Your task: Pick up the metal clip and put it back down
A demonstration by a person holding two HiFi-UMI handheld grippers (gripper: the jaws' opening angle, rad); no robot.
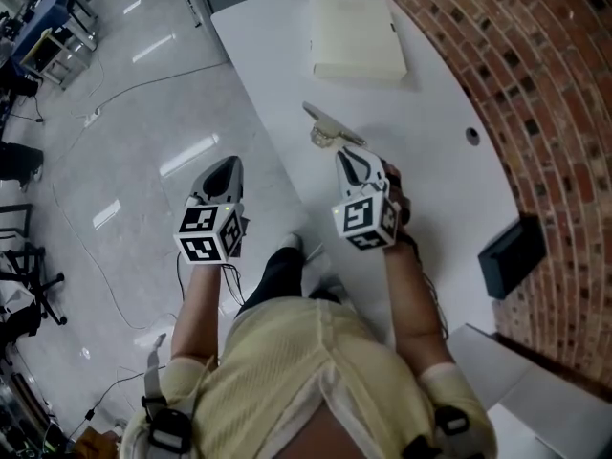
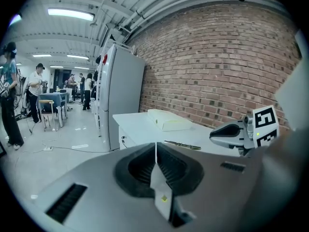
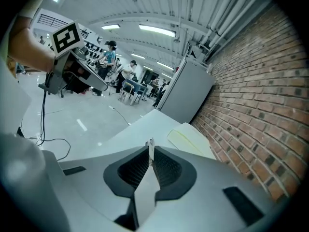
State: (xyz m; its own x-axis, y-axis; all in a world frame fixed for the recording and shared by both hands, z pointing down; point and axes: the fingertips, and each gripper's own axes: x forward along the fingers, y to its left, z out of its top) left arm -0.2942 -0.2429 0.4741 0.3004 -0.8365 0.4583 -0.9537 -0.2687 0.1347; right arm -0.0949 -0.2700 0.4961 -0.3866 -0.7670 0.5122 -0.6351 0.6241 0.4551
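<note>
The metal clip (image 1: 328, 127) lies on the white table (image 1: 435, 194), a thin bar with a rounded part at its side. My right gripper (image 1: 344, 153) is at the clip's near end. In the right gripper view its jaws (image 3: 150, 144) are drawn together with a thin sliver of metal pinched at their tips. The left gripper view shows the clip (image 2: 182, 145) low on the tabletop, with the right gripper (image 2: 213, 135) at its right end. My left gripper (image 1: 229, 163) hangs over the floor left of the table, its jaws (image 2: 155, 146) together and empty.
A flat cream box (image 1: 356, 34) lies at the table's far end. A black box (image 1: 512, 254) stands by the brick wall (image 1: 555, 94) on the right. A small hole (image 1: 471, 135) marks the tabletop. Cables (image 1: 105, 285) trail over the floor on the left. People (image 2: 34, 93) stand far off.
</note>
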